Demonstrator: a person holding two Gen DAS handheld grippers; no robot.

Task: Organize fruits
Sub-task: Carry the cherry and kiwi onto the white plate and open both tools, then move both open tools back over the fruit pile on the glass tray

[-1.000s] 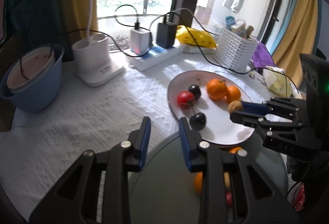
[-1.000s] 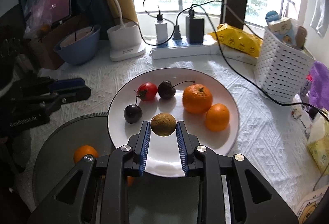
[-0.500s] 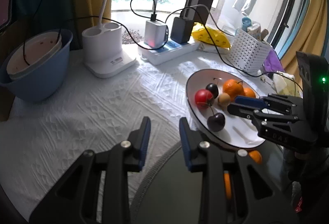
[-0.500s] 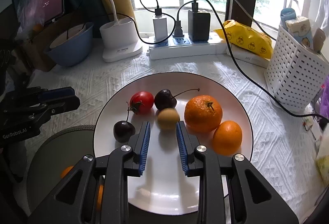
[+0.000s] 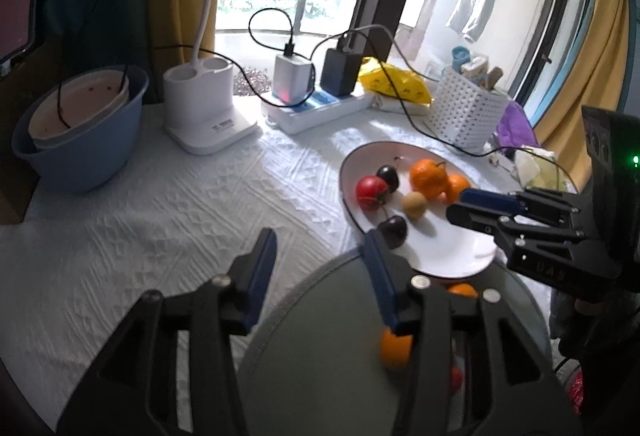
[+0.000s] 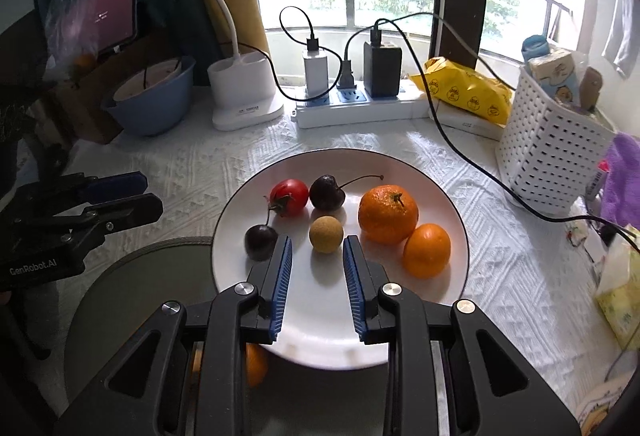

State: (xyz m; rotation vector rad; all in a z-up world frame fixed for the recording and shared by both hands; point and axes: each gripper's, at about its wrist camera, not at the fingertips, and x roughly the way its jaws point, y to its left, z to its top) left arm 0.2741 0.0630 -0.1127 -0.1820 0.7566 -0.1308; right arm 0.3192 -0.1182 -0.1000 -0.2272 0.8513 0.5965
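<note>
Both claws gape empty: right claw [image 6: 316,256] near the tan fruit [image 6: 326,234] on the plate [image 6: 448,204]; left claw [image 5: 316,252] over the surface [image 5: 160,212].

Right hand-held gripper [image 6: 316,256]: jaws parted, nothing clamped between blue-padded fingers [image 6: 282,276], aimed forward and down. Left hand-held gripper [image 5: 320,256]: jaws spread wide, nothing held, tilted slightly rightward. Both held low, near each other, left seen side-on from right wrist view.

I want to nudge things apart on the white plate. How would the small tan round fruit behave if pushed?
The tan fruit looks nearly spherical, so it would probably roll on the smooth plate. It sits free between the open right gripper fingers, close to a cherry, so it may bump that.
</note>
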